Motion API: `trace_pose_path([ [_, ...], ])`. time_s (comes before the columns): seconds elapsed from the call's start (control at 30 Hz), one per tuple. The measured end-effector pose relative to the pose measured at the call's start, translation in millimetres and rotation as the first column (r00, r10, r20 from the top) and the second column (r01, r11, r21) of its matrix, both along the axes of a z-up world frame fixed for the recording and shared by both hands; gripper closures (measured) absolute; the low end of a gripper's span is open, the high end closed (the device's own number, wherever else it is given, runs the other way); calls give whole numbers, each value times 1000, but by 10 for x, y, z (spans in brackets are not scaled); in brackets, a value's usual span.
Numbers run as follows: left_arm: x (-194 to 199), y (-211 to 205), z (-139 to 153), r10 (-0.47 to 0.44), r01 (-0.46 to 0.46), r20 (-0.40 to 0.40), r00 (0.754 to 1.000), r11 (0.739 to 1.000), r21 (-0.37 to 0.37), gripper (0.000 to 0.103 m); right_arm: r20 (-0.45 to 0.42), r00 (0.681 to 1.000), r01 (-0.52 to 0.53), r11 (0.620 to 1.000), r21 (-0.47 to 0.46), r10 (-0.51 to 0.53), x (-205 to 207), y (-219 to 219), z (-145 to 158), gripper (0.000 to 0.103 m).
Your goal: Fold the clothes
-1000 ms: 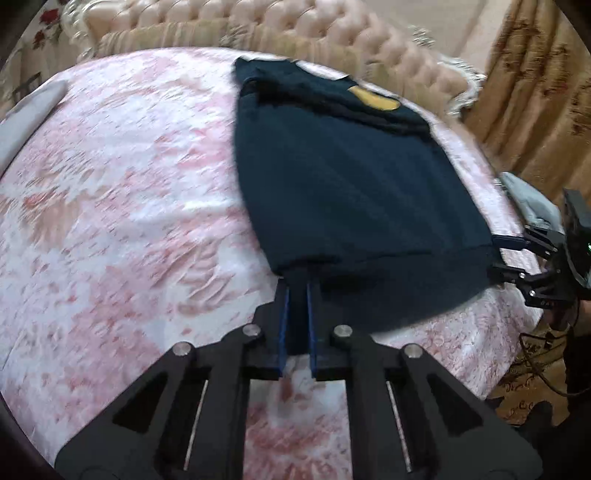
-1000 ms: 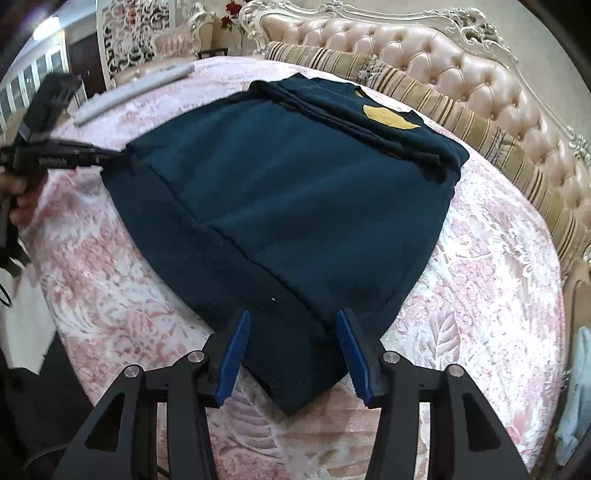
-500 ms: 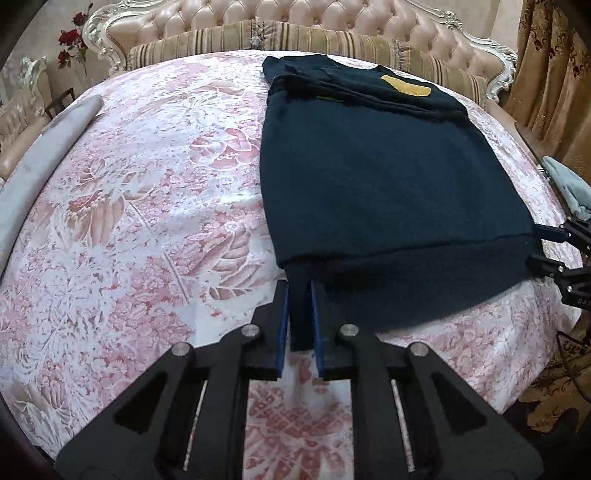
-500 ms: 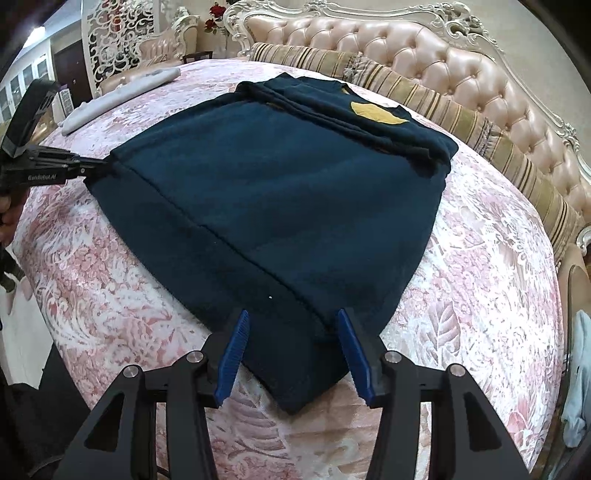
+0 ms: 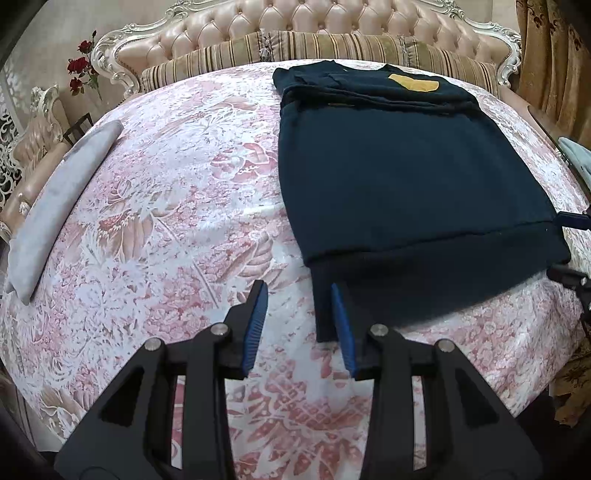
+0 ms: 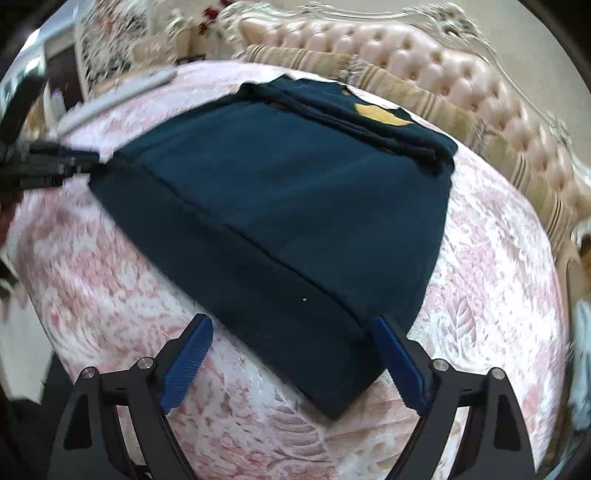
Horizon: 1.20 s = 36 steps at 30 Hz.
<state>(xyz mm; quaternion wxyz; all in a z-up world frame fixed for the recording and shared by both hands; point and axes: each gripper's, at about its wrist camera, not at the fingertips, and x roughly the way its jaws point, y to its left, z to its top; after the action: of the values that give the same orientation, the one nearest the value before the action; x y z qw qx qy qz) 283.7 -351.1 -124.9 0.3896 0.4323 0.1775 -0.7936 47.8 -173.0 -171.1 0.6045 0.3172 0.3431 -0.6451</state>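
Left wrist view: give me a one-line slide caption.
Left gripper jaws opening at the hem corner of the folded dark navy sweatshirt on the pink floral bedspread.

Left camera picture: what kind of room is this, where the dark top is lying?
Most likely a bedroom. The dark blue top lies on a bed with a pink flowered bedspread. Behind it stands a padded, buttoned headboard with a carved pale frame, and striped pillows lean against it.

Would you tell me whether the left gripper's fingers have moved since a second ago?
Yes. The left gripper is opening: its fingers have spread off the dark garment's hem corner, which lies on the floral bedspread.
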Motion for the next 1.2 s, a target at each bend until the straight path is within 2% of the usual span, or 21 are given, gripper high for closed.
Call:
trace_pose_path([
  [0.17,-37,-16,2,-3,3,5,1000,1000,-7,63,32,994,103,992,-74,-101,-175,196,222,13],
  [0.37,-66,3,-4,-2,2,7,1000,1000,-17,63,131,964,239,970,-47,-231,-469,225,182,13],
  [0.47,-17,-9,33,11,-11,-38,999,1000,-2,62,191,949,261,965,-31,-250,-525,176,138,13],
  [0.53,33,-35,62,12,-9,-99,995,999,33,62,189,952,253,967,-32,-242,-493,151,121,13],
  [0.63,123,-94,90,36,-17,-204,978,995,96,62,184,944,281,960,-22,-272,-523,141,93,13],
  [0.73,184,-121,111,51,-17,-266,963,992,127,62,225,923,321,947,-5,-312,-612,162,45,13],
  [0.8,218,-159,110,68,-21,-307,949,988,153,62,234,921,323,946,-13,-311,-602,137,55,13],
  [0.9,243,-191,87,80,-5,-345,935,977,213,80,229,928,305,952,-8,-295,-528,57,43,14],
  [1.0,239,-235,24,90,-11,-344,935,974,225,79,246,922,306,952,10,-298,-514,14,-20,28],
  [1.1,259,-295,-41,112,-18,-356,928,966,258,79,245,918,323,946,0,-313,-521,1,-35,35],
  [1.13,260,-306,-49,114,-18,-358,927,965,262,79,247,917,325,946,-3,-314,-525,-3,-34,47],
  [1.2,235,-326,-73,113,-13,-357,927,963,269,78,235,922,320,947,-9,-309,-508,-8,-22,59],
])
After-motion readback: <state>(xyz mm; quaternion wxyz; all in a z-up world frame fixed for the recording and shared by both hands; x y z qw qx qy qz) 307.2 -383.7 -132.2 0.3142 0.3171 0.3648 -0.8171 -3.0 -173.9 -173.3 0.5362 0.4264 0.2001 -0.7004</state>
